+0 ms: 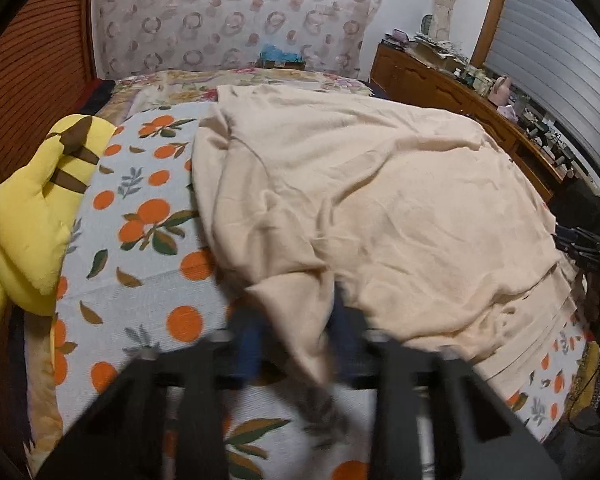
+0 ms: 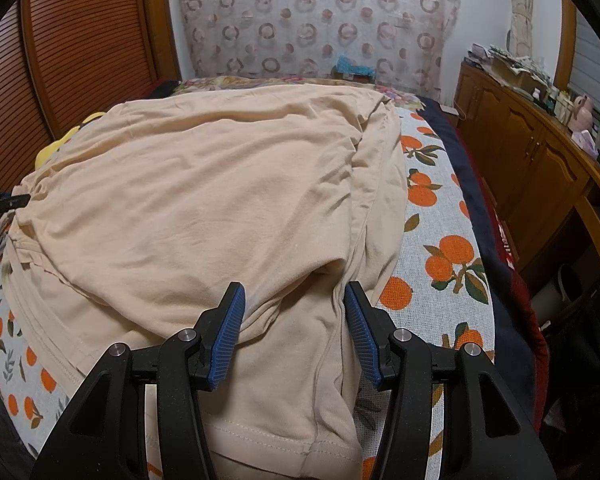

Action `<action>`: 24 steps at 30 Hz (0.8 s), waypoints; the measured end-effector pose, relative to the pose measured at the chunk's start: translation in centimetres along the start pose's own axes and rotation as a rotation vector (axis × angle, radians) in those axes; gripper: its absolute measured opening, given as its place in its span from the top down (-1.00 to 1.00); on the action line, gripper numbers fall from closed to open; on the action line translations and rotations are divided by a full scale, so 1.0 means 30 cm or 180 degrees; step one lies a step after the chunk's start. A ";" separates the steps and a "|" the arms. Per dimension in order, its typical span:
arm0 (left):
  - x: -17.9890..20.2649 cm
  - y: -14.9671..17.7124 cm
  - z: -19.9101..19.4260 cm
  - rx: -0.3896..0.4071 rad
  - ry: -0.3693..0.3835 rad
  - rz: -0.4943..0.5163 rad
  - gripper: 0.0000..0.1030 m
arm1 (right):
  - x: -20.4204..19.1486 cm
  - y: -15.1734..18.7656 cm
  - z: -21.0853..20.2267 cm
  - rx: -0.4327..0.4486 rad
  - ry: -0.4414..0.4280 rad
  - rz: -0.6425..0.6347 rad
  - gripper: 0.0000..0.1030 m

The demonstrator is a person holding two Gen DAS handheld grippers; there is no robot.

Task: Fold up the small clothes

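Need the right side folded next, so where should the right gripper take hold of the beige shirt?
Take the beige shirt by its near right sleeve, which lies flat between the open pads of the right gripper. Probably come straight down from the near edge of the bed and pinch the sleeve's seam ridge, where the doubled cloth gives more to bite.

We look from two wrist cameras, each tilted down along its gripper fingers, close over the near edge of the bed (image 1: pixel 148 280). The left view sits toward the bed's left edge, the right view toward its right edge. Both face the far patterned headboard (image 2: pixel 320 20) and share the beige garment (image 1: pixel 380 200) between.
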State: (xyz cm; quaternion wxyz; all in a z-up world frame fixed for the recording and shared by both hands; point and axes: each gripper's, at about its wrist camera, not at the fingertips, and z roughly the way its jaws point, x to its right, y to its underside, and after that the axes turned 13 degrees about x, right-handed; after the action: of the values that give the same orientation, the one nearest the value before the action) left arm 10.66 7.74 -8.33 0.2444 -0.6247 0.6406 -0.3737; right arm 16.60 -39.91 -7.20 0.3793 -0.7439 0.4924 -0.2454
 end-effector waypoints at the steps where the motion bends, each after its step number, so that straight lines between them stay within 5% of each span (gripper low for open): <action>1: 0.021 -0.011 -0.008 0.0051 -0.0059 0.0059 0.78 | 0.001 0.000 0.000 0.0001 -0.0004 0.0001 -0.01; 10: 0.244 -0.146 -0.048 0.0375 0.0249 0.0290 0.86 | 0.014 -0.008 -0.035 0.0123 -0.0104 0.0116 0.00; 24: 0.854 -0.384 -0.047 0.0563 0.1280 0.0808 0.87 | 0.110 -0.018 -0.261 0.0526 -0.0055 0.0322 0.05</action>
State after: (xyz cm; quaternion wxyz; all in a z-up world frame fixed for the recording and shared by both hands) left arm 14.11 -16.52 5.50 0.2107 -0.4286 0.7145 -0.5113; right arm 12.40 -45.35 -2.16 0.4556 -0.6864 0.5040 -0.2593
